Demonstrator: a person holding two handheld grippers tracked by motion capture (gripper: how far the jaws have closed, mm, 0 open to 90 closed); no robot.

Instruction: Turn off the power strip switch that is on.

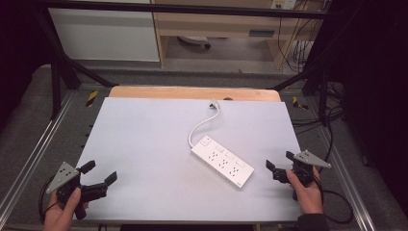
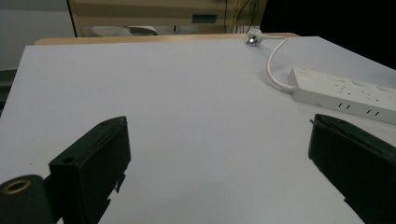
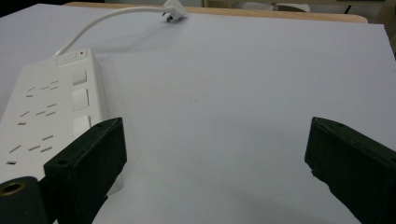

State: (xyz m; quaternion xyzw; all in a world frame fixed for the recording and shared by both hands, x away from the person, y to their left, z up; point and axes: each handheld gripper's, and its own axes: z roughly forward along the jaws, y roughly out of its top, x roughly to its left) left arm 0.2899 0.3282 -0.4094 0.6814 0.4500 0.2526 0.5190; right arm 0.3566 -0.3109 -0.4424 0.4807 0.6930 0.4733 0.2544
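A white power strip (image 1: 222, 161) lies slantwise on the pale sheet, right of centre, with its white cord curling back to a plug (image 1: 213, 103) near the far edge. My left gripper (image 1: 100, 172) is held at the near left corner, open and empty. My right gripper (image 1: 278, 162) hovers at the near right, just right of the strip's near end, open with nothing between the jaws. In the right gripper view the power strip (image 3: 51, 112) lies just beyond the left jaw. In the left gripper view the power strip (image 2: 345, 93) sits past the right jaw, its plug (image 2: 253, 37) far off.
The pale sheet (image 1: 144, 144) covers a wooden table (image 1: 192, 92) set in a metal frame. Cables (image 1: 308, 125) trail off the right side. Cabinets and a shelf unit stand beyond the far edge.
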